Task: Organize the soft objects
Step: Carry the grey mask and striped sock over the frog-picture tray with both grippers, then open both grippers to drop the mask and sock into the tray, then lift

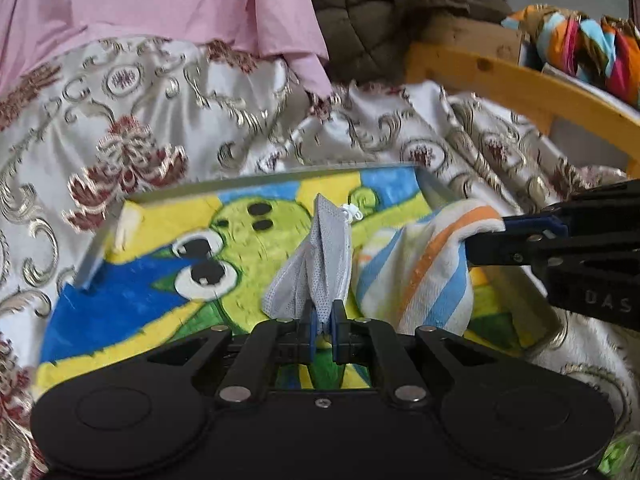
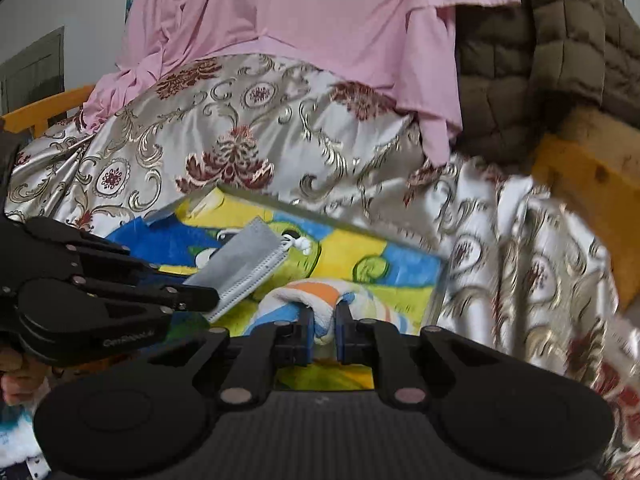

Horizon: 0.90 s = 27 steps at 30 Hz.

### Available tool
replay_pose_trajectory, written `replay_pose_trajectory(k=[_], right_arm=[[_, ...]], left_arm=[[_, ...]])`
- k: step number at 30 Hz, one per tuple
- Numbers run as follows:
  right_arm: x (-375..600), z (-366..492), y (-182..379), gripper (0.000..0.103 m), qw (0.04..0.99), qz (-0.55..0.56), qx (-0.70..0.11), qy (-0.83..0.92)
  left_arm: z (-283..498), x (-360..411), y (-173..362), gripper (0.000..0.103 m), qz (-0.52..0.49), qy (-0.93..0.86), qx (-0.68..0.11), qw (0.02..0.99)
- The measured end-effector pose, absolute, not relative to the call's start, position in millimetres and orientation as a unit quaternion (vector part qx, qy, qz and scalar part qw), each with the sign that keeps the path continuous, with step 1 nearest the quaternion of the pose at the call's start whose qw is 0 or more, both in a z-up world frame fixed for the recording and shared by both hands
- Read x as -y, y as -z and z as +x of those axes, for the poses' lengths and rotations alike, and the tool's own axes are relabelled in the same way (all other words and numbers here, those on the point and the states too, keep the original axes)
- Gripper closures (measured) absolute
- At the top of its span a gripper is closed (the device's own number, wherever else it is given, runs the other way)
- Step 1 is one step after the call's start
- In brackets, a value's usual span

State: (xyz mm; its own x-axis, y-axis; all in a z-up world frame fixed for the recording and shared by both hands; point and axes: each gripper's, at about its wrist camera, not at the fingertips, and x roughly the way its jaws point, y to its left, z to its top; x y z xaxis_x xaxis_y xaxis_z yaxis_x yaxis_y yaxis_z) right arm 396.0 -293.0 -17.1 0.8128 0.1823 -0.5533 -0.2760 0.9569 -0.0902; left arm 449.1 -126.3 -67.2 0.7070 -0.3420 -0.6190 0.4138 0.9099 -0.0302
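My left gripper (image 1: pixel 325 322) is shut on a grey face mask (image 1: pixel 316 264) that stands up from its jaws, white ear loop at the top. Seen from the right wrist, the same mask (image 2: pixel 244 266) sticks out of the left gripper (image 2: pixel 214 299). My right gripper (image 2: pixel 323 322) is shut on a white towel with orange and blue stripes (image 2: pixel 316 300); from the left wrist that towel (image 1: pixel 420 264) hangs from the right gripper (image 1: pixel 474 240). Both are held over a shallow tray with a bright cartoon picture (image 1: pixel 160 280), also in the right wrist view (image 2: pixel 360 252).
The tray lies on a shiny cream cloth with red and gold flowers (image 1: pixel 160 128). A pink sheet (image 2: pixel 300 12) and a brown quilted blanket (image 2: pixel 540 60) are piled behind. A wooden frame (image 1: pixel 520 88) runs at the right, with colourful cloth (image 1: pixel 580 40) beyond it.
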Motion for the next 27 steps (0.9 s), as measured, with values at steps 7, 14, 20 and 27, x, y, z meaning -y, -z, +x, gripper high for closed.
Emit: replay_pose_trajectory(k=[7, 14, 20, 27], right_arm=[[294.9, 387.2, 32.4, 0.08, 0.944, -0.088, -0.296, -0.116], [298.3, 374.9, 28.9, 0.046, 0.949, -0.087, -0.284, -0.103], [302.4, 354.2, 13.6, 0.025, 0.955, -0.086, -0.27, -0.091], [308.4, 311.8, -23.1, 0.007, 0.971, -0.081, -0.211, -0.078]], left_arm=[[445.0, 133.8, 73.4, 0.09, 0.066, 0.214, -0.338, 0.914], [435.6, 136.8, 67.6, 0.08, 0.07, 0.202, -0.345, 0.914], [417.8, 128.3, 48.2, 0.068, 0.051, 0.195, -0.334, 0.921], [383.4, 114.9, -1.3, 0.05, 0.034, 0.182, -0.277, 0.943]])
